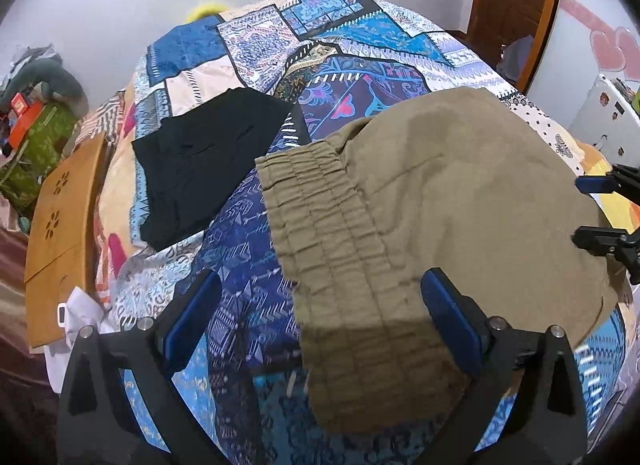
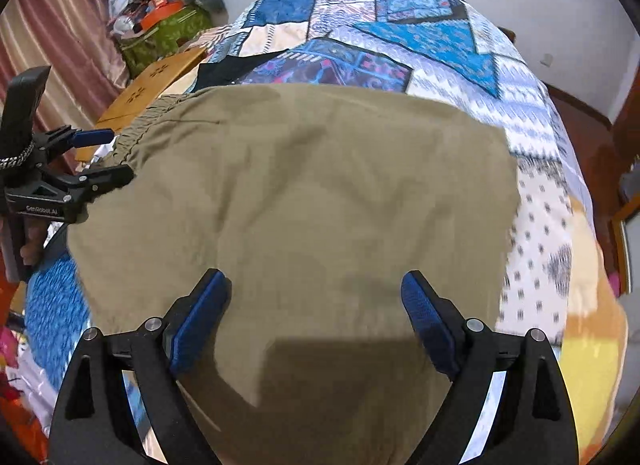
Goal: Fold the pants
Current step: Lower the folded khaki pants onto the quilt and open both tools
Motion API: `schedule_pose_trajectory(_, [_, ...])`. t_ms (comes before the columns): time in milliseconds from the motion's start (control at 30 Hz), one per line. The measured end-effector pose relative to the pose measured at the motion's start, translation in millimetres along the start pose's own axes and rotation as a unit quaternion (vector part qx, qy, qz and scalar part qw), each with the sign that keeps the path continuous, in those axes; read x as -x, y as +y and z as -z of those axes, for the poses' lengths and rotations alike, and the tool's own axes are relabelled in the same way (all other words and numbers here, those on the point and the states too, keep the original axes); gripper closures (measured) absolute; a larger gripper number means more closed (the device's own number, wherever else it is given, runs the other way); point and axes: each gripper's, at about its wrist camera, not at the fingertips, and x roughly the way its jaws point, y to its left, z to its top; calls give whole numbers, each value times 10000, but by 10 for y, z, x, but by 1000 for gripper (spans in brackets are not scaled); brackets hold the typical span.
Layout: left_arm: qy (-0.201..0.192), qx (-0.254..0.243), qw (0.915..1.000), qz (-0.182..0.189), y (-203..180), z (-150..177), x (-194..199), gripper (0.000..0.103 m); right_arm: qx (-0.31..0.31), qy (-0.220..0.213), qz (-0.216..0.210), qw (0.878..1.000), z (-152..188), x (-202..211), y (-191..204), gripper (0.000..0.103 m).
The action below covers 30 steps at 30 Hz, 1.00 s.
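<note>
Khaki pants (image 1: 440,201) lie flat on the patterned bedspread (image 1: 248,249), elastic waistband (image 1: 320,225) toward the left; they fill the right wrist view (image 2: 304,201). My left gripper (image 1: 320,305) is open above the waistband end, holding nothing. My right gripper (image 2: 316,301) is open above the pants' other side, holding nothing. The right gripper also shows at the right edge of the left wrist view (image 1: 600,209), and the left gripper shows at the left of the right wrist view (image 2: 108,153).
A folded black garment (image 1: 208,161) lies on the bed to the left of the khaki pants. A wooden board (image 1: 60,233) leans at the bed's left edge, clutter (image 1: 32,121) beyond it. A wooden door (image 1: 516,5) stands far right.
</note>
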Motion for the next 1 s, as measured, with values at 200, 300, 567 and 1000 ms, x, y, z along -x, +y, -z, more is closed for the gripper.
schedule_pose_trajectory(200, [-115, 207, 9997, -109, -2, 110, 102, 1, -318, -198, 64, 9993, 244, 158, -62, 14])
schedule_pose_trajectory(300, [-165, 296, 9993, -124, 7, 136, 157, 1, -419, -198, 43, 9989, 289, 197, -83, 14])
schedule_pose_trajectory(567, [-131, 1046, 9940, 298, 167, 169, 444, 2, -382, -704, 359, 9961, 289, 459, 30, 14])
schedule_pose_trajectory(1000, [540, 2208, 9636, 1408, 161, 554, 376, 2, 291, -762, 187, 9965, 187, 110, 470, 14])
